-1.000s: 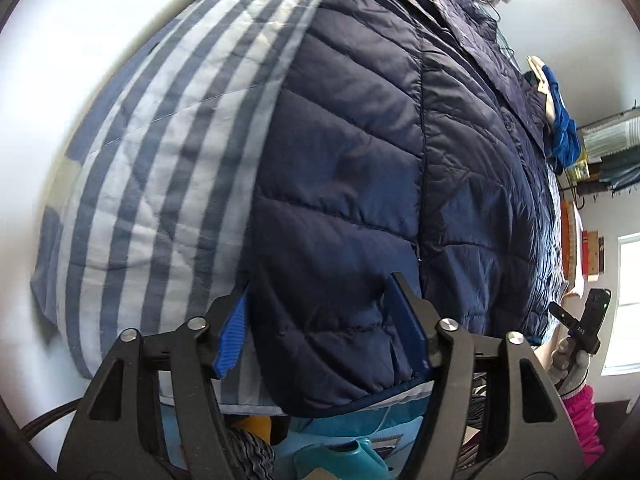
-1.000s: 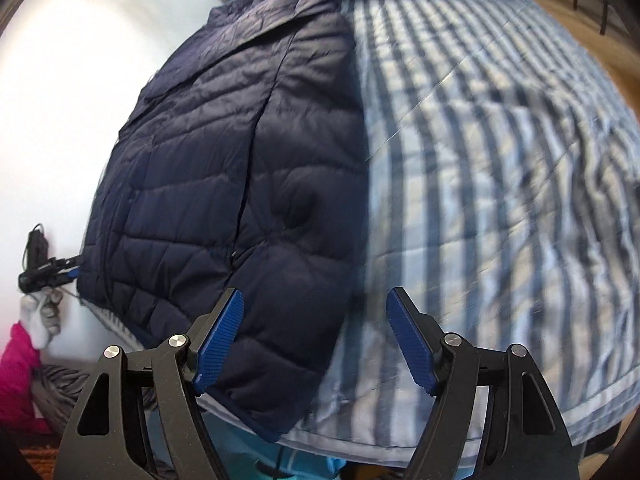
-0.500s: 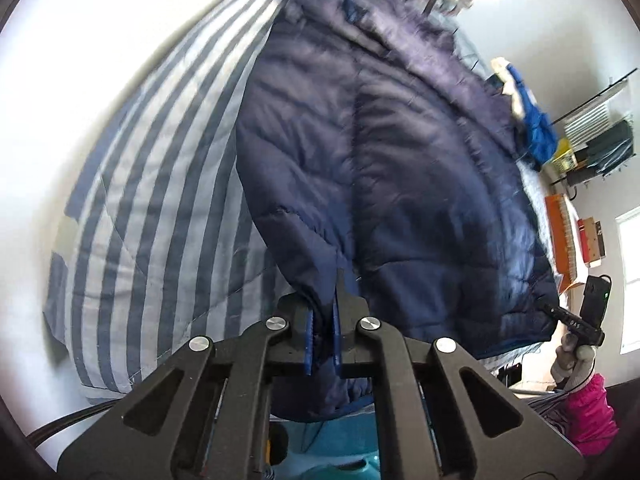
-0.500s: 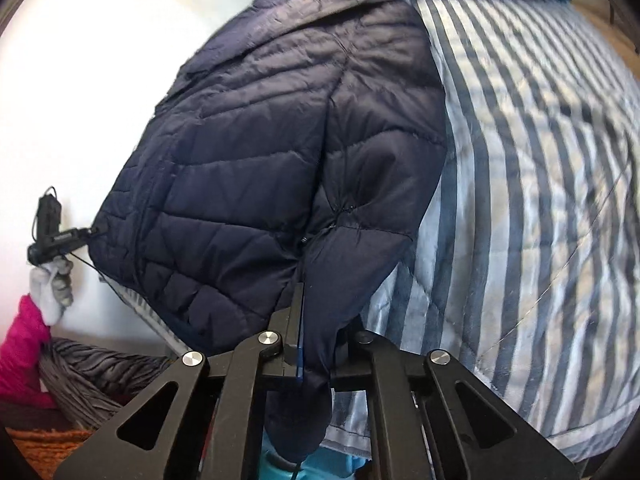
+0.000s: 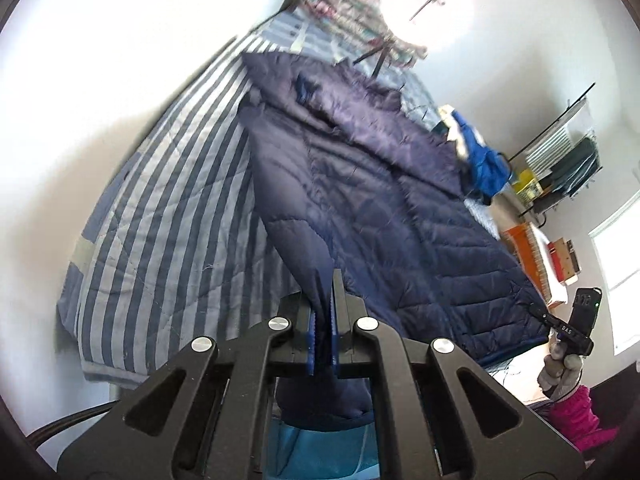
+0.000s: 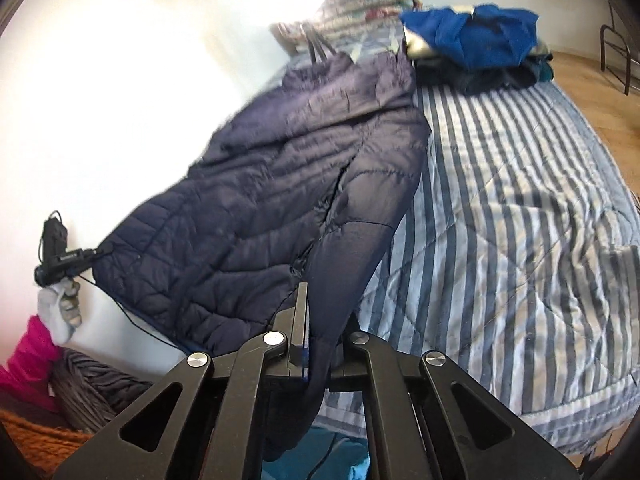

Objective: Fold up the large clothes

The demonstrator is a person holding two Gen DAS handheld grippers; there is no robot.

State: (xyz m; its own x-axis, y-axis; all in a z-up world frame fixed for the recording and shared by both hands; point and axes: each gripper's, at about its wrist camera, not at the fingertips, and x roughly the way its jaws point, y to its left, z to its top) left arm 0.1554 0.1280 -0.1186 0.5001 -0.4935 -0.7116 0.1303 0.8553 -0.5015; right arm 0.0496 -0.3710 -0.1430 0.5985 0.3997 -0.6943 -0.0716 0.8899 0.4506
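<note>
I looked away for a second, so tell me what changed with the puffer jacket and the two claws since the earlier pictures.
Both claws went from open to shut on the navy quilted puffer jacket: the left claw and the right claw each pinch its near edge and have lifted it, so the fabric now hangs up off the blue-and-white striped bedspread. The blue clothes pile stayed put.

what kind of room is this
Most likely a bedroom: a bed with a striped quilt, a stack of clothes at its far end, and a navy puffer jacket spread out for folding.
</note>
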